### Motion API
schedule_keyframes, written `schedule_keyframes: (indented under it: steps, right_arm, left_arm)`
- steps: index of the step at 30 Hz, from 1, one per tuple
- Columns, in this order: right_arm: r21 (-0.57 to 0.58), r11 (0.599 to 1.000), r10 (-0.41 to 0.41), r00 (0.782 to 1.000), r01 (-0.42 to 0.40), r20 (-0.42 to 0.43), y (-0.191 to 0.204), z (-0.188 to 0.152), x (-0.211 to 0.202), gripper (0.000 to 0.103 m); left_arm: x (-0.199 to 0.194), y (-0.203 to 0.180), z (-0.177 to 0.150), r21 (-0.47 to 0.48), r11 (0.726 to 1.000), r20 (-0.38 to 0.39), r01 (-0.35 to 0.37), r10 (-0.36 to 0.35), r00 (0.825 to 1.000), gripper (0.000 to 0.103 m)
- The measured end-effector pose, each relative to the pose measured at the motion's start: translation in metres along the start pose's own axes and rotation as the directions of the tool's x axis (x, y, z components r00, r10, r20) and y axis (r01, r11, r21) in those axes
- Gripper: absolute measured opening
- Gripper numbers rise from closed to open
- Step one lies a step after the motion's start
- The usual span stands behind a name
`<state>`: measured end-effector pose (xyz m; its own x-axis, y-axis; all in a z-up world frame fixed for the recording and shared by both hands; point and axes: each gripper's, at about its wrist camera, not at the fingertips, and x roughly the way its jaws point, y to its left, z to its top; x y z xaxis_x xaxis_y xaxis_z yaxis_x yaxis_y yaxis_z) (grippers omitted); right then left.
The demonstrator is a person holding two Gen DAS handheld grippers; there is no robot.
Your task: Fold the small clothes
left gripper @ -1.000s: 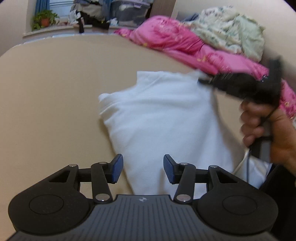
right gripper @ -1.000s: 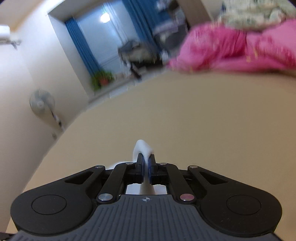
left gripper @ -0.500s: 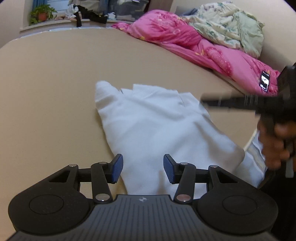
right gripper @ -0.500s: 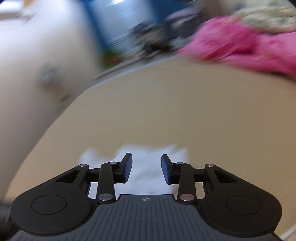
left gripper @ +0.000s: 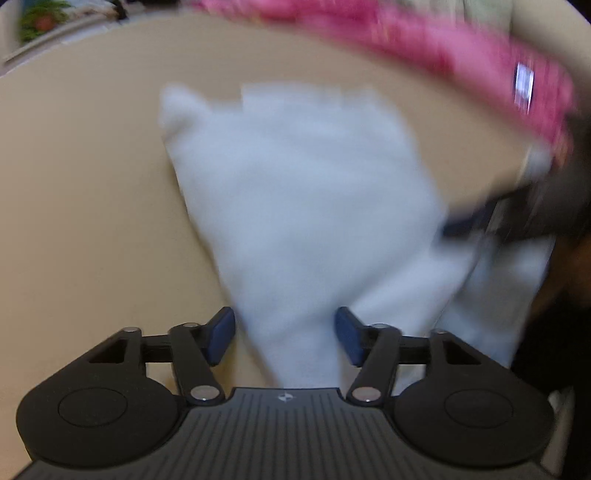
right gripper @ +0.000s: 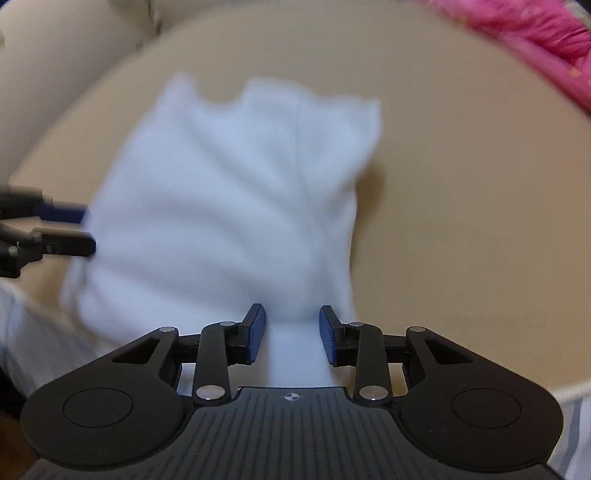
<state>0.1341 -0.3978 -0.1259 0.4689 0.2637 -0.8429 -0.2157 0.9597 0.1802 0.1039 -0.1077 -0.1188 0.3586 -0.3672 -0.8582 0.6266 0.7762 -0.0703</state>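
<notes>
A white garment (left gripper: 303, 192), blurred by motion in both wrist views, is spread on a tan bed surface (left gripper: 85, 206). Its far end shows two small points and a notch between them; what kind of garment it is cannot be told. It narrows towards the cameras, and its near end runs down between the fingers of each hand-held gripper.

The left hand-held gripper (left gripper: 285, 338) is seen with its jaws spread wide, having just been opening. The narrow near end of the white garment lies between the blue pads (left gripper: 221, 334), but a gap is seen on either side, so the cloth is not pinched.

The right hand-held gripper (right gripper: 291, 338) is seen partly spread, its jaws standing apart after opening within the last second. A band of the white garment passes between its blue pads (right gripper: 256, 332); it is close to them, and no squeeze on the cloth can be made out.

In the right wrist view, the tips of the left hand-held gripper are seen at the left edge of the garment. In the left wrist view, the right hand-held gripper is a dark blur at the garment's right edge.

A pink quilt (left gripper: 436, 48) is heaped along the far side of the bed, well apart from the white garment. A potted plant (left gripper: 40, 22) is seen at the far upper left.
</notes>
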Motion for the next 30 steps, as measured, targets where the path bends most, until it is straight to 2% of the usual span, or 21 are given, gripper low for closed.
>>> schedule_keyframes:
  steps: [2,4,7,9,10,12,14,16,19,23,26,28,30]
  right_arm:
    - [0.019,1.0,0.02,0.999,-0.021,0.033,-0.003,0.001,-0.011,0.034]
    - [0.078,0.997,0.015,0.996,-0.022,0.088,-0.011,0.004,-0.021,0.034]
    - [0.176,0.982,0.024,0.98,-0.06,0.2,-0.023,0.013,-0.032,0.037]
    - [0.272,0.958,0.019,0.965,-0.092,0.262,-0.034,0.019,-0.033,0.05]
    - [0.306,0.945,0.028,0.961,-0.115,0.275,-0.038,0.023,-0.031,0.051]
    - [0.362,0.92,0.046,0.958,-0.151,0.284,-0.044,0.031,-0.02,0.055]
    - [0.407,0.902,0.037,0.963,-0.147,0.267,-0.05,0.036,-0.009,0.061]
    - [0.444,0.886,0.028,0.972,-0.132,0.233,-0.054,0.037,0.006,0.062]
    - [0.487,0.86,0.056,0.978,-0.151,0.203,-0.056,0.037,0.019,0.062]
    - [0.486,0.861,0.07,0.981,-0.15,0.179,-0.054,0.037,0.031,0.062]
    - [0.487,0.859,0.083,0.982,-0.158,0.172,-0.053,0.037,0.041,0.064]
    - [0.468,0.87,0.08,0.981,-0.156,0.179,-0.05,0.037,0.042,0.064]
    - [0.468,0.869,0.084,0.979,-0.164,0.187,-0.05,0.035,0.039,0.056]
  left_arm:
    - [-0.004,-0.005,-0.002,0.018,1.0,0.025,-0.018,0.017,1.0,0.073]
    - [-0.013,-0.004,0.002,0.012,1.0,0.058,-0.004,0.003,0.998,0.073]
    - [-0.024,0.004,0.007,-0.031,1.0,0.109,0.001,0.003,0.994,0.073]
    - [-0.031,0.014,0.009,-0.094,0.996,0.152,0.0,0.014,0.988,0.074]
    - [-0.036,0.021,0.014,-0.131,0.991,0.169,0.005,0.018,0.985,0.075]
    - [-0.041,0.036,0.016,-0.228,0.973,0.2,0.032,0.015,0.98,0.078]
    - [-0.043,0.049,0.022,-0.307,0.949,0.216,0.069,-0.001,0.976,0.079]
    - [-0.04,0.058,0.029,-0.354,0.932,0.204,0.082,-0.009,0.979,0.08]
    - [-0.029,0.069,0.043,-0.404,0.91,0.171,0.093,-0.025,0.985,0.081]
    - [-0.003,0.082,0.052,-0.501,0.859,0.145,0.108,-0.039,0.989,0.081]
    - [0.018,0.091,0.048,-0.581,0.796,0.149,0.171,-0.103,0.984,0.081]
    - [0.024,0.088,0.047,-0.592,0.785,0.177,0.181,-0.092,0.98,0.083]
    - [0.026,0.083,0.05,-0.59,0.782,0.198,0.199,-0.099,0.975,0.081]
